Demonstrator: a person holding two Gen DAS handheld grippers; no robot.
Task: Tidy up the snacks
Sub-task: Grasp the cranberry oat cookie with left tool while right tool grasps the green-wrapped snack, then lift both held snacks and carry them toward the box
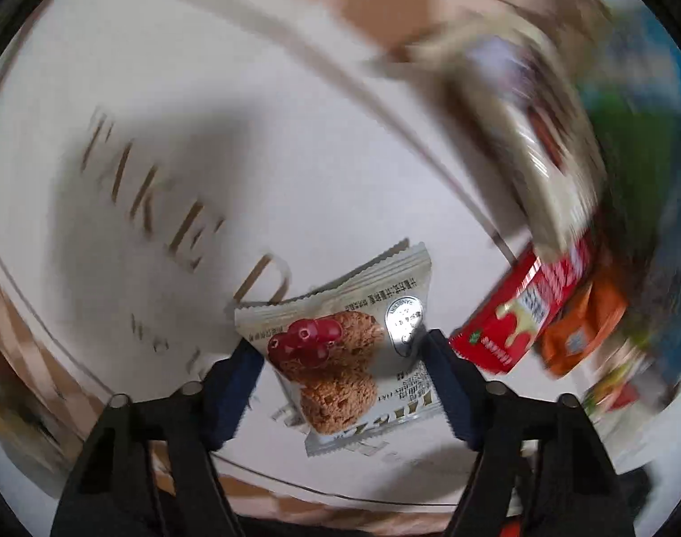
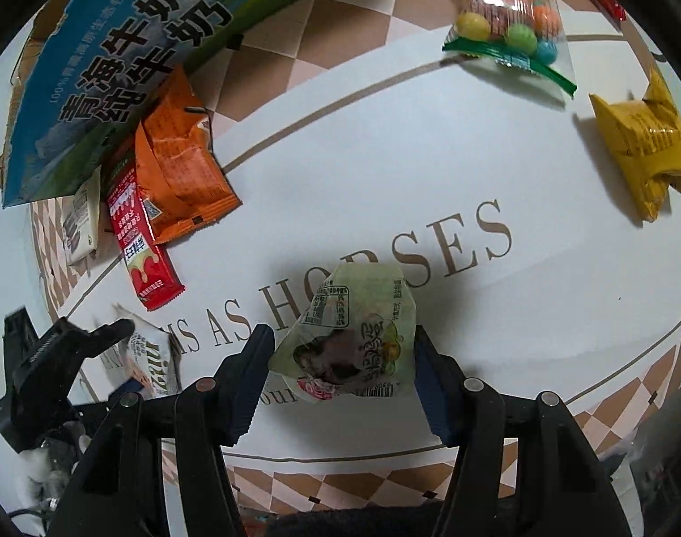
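Left gripper (image 1: 340, 349) clamps a cookie packet (image 1: 345, 349) above the worktop (image 1: 295, 134); right gripper (image 2: 342, 349) clamps a green snack pouch (image 2: 354, 340). Carry both level toward the snack pile (image 2: 161, 188); release only once seated.

Orange packet (image 2: 179, 156), red bar (image 2: 139, 241), yellow pouch (image 2: 644, 147) — brown-and-cream checkered cloth (image 2: 340, 13).
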